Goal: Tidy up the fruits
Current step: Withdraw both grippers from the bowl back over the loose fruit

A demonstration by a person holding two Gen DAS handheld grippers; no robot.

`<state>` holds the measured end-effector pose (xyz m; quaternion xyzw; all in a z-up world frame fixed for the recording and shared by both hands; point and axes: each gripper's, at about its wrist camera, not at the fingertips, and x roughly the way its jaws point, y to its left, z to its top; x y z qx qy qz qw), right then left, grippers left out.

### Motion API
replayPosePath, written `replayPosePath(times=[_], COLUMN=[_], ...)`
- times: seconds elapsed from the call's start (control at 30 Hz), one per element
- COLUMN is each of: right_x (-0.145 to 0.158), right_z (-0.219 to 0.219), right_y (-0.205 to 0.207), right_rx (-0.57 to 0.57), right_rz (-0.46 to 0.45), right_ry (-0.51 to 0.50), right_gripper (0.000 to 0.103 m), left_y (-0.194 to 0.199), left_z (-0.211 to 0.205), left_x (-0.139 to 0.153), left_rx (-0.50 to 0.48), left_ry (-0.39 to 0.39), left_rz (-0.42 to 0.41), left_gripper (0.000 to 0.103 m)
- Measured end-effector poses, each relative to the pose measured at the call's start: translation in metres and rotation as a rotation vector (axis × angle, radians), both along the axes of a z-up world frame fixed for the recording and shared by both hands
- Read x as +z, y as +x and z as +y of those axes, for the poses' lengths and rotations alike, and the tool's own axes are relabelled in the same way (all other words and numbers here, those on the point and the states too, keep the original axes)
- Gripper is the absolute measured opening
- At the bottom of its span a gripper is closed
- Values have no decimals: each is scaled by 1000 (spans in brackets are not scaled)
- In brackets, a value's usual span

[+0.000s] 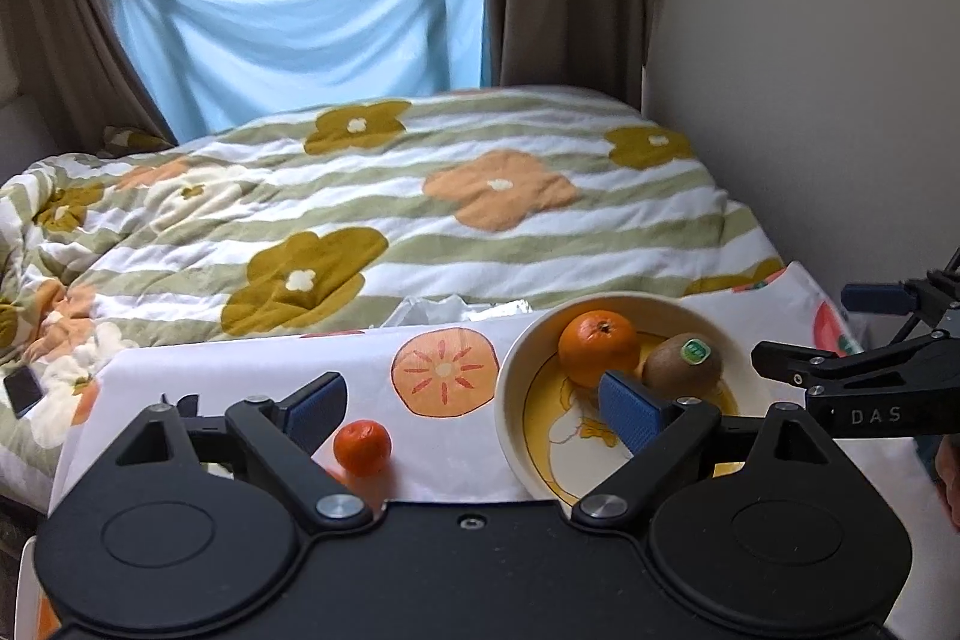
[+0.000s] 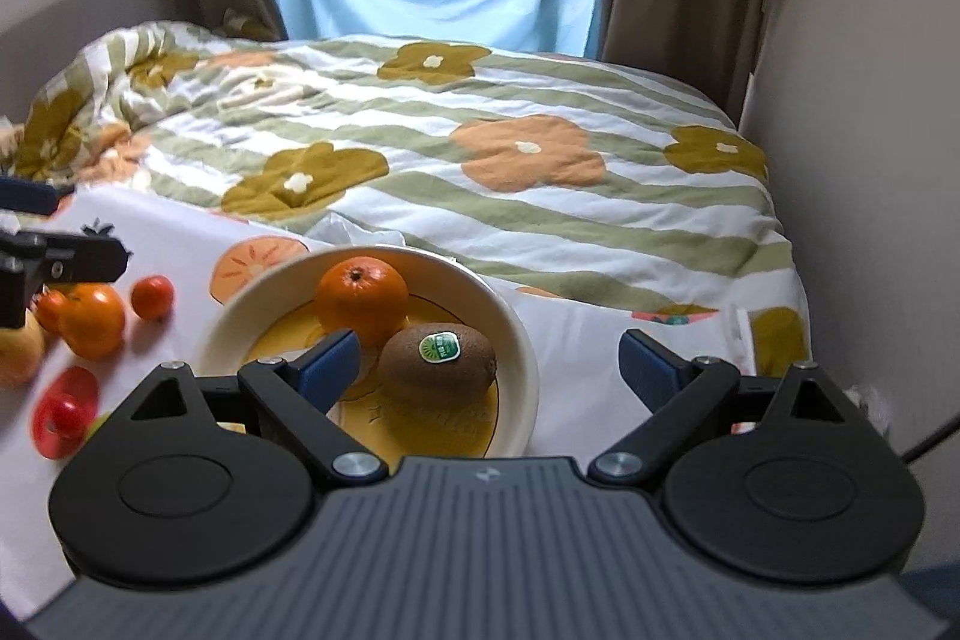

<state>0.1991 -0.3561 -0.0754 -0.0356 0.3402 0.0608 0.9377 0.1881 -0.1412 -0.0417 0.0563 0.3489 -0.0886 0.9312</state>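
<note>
**Both grippers wide, nothing held; orange and kiwi in bowl**

Nearest the lens in each view: the black gripper body, blue pads splayed wide. Left gripper (image 1: 474, 412) stands wide open and empty, its left pad by a small mandarin (image 1: 362, 447) on the cloth, its right pad over the bowl (image 1: 510, 394). Right gripper (image 2: 489, 370) is spread wide too, nothing pressed; its left pad sits inside the bowl (image 2: 528, 364), just beside the kiwi (image 2: 438, 358), its right pad over bare cloth.

The bowl is cream-rimmed with a yellow inside, on a white tablecloth (image 1: 252, 370) with printed fruit slices, in front of a bed with a striped floral duvet (image 1: 420, 220). In it: an orange (image 1: 599, 347) at the back and the kiwi (image 1: 683, 361) in front of it, close together, contact unclear.

Kiwi lies on its side, long axis roughly left-right in the right wrist view, the narrower end toward the right. Green oval sticker faces up; its text is too small to read.

Only the right wrist view shows the loose fruit left of the bowl: a bigger orange fruit (image 2: 91, 319), a red ring-shaped thing (image 2: 65, 418), blurred, and a pale yellow fruit (image 2: 18, 355) at the edge. Only the left wrist view shows the right gripper from the side, with "DAS" on its arm, plus a dark phone (image 1: 23, 391) on the bed.
</note>
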Motion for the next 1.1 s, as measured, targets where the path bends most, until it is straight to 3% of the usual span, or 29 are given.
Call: replayPosePath(times=[0.27,0.6,0.83,1.1], right_x=[30,40,34,10], right_z=[2,37,70,111], right_y=[-47,-91,-104,-106], right_rx=[-7,19,18,-91], right_rz=[-19,1,29,79], right_ry=[62,112,168,211], right_gripper=[103,103,103,103], left_y=[-62,-119,-130,-113], left_z=[9,44,86,136], left_x=[17,15,12,-8], left_rx=[85,178,205,136], left_ry=[-17,-5,2,13], left_rz=[-68,-45,-48,-16], left_gripper=[99,101,101,101])
